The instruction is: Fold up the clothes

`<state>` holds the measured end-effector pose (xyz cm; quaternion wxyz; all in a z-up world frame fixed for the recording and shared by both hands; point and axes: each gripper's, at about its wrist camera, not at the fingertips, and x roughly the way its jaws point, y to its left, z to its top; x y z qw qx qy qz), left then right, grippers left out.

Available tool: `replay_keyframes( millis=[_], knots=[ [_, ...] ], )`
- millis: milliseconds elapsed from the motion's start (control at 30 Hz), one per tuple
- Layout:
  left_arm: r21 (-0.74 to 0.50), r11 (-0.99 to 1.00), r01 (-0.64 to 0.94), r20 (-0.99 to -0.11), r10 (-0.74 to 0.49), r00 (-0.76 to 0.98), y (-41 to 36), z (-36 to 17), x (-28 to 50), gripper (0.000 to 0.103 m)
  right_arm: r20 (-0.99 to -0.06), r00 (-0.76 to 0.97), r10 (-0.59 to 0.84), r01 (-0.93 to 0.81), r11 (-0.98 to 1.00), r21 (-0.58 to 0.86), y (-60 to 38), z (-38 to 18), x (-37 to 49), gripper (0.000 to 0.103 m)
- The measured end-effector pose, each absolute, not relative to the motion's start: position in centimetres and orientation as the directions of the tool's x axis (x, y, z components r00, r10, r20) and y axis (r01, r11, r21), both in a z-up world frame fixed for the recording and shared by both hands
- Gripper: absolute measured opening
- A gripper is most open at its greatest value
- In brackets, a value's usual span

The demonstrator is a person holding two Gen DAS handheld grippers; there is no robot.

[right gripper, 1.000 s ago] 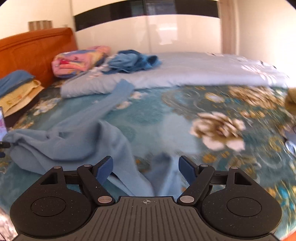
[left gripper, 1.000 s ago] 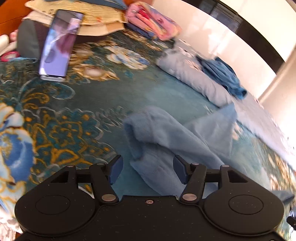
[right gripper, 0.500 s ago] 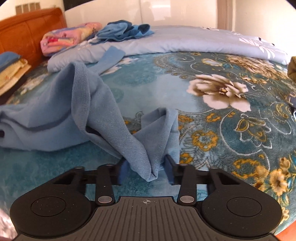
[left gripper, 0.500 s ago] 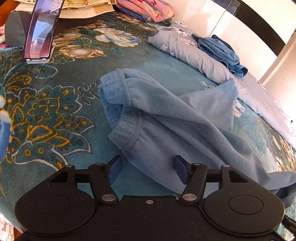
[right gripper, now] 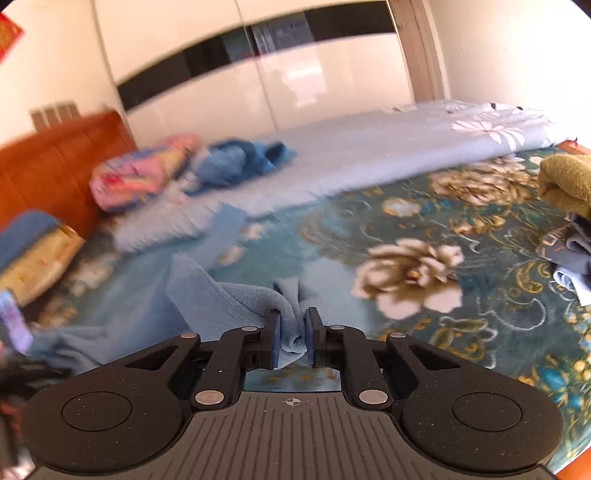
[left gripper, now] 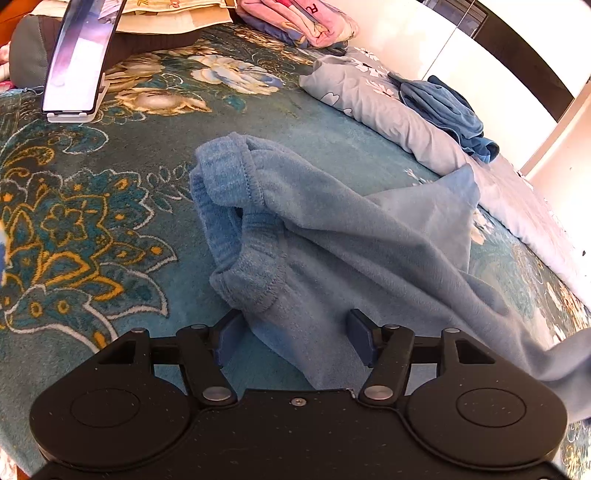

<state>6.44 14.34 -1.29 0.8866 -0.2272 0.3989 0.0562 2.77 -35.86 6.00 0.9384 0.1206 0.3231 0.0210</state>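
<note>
We see a bed (left gripper: 110, 229) covered by a teal blanket with gold and cream flowers. Along its far side lies a pale blue quilt (left gripper: 384, 110), with a darker blue garment (left gripper: 447, 110) bunched on top of it. In the middle of the bed lies the light blue fleece garment (left gripper: 332, 240), crumpled, its ribbed band nearest the left gripper and one flap standing up in a point toward the quilt. Near the headboard (right gripper: 48, 173) sit a pink folded bundle (left gripper: 306, 22) and a phone (left gripper: 79, 59) propped on a white stand.

Our left gripper (left gripper: 291, 338) hangs low over the band end of the fleece garment; its fingers stand apart, with cloth lying between them but not pinched. Our right gripper (right gripper: 293, 338) is closing its fingers on a gathered fold of the same garment (right gripper: 229, 302), and the pads press it from both sides. That view is blurred.
</note>
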Motion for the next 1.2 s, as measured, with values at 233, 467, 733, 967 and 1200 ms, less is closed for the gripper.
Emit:
replay_keyframes(
  millis=[233,467,733,967,1200],
  knots=[
    [-0.366,0.889,-0.274,-0.732,-0.094,0.674,14.6,-1.3,6.6,0.059,-0.668,0.743,-0.031,0.157,0.979,0.129,-36.9,2.7,7.7,0.015],
    [-0.339,0.899,-0.276,-0.727,-0.065,0.683,13.8,-1.7,7.2,0.060,-0.657,0.753,0.028,0.135,0.971,0.197,-38.8,2.1,2.6,0.035],
    [-0.319,0.904,-0.285,-0.735,-0.046,0.677,12.9,-1.5,8.1,0.063,-0.719,0.683,0.132,0.119,0.950,0.288,-36.9,-1.8,1.6,0.036],
    [-0.339,0.895,-0.290,-0.732,-0.057,0.678,13.4,-1.4,7.6,0.064,-0.679,0.712,0.177,0.088,0.938,0.336,-36.0,-2.0,2.7,0.021],
    [-0.334,0.897,-0.290,-0.734,-0.054,0.677,13.2,-1.4,7.7,0.064,-0.602,0.769,0.216,0.090,0.895,0.436,-37.8,0.3,0.6,0.006]
  ],
)
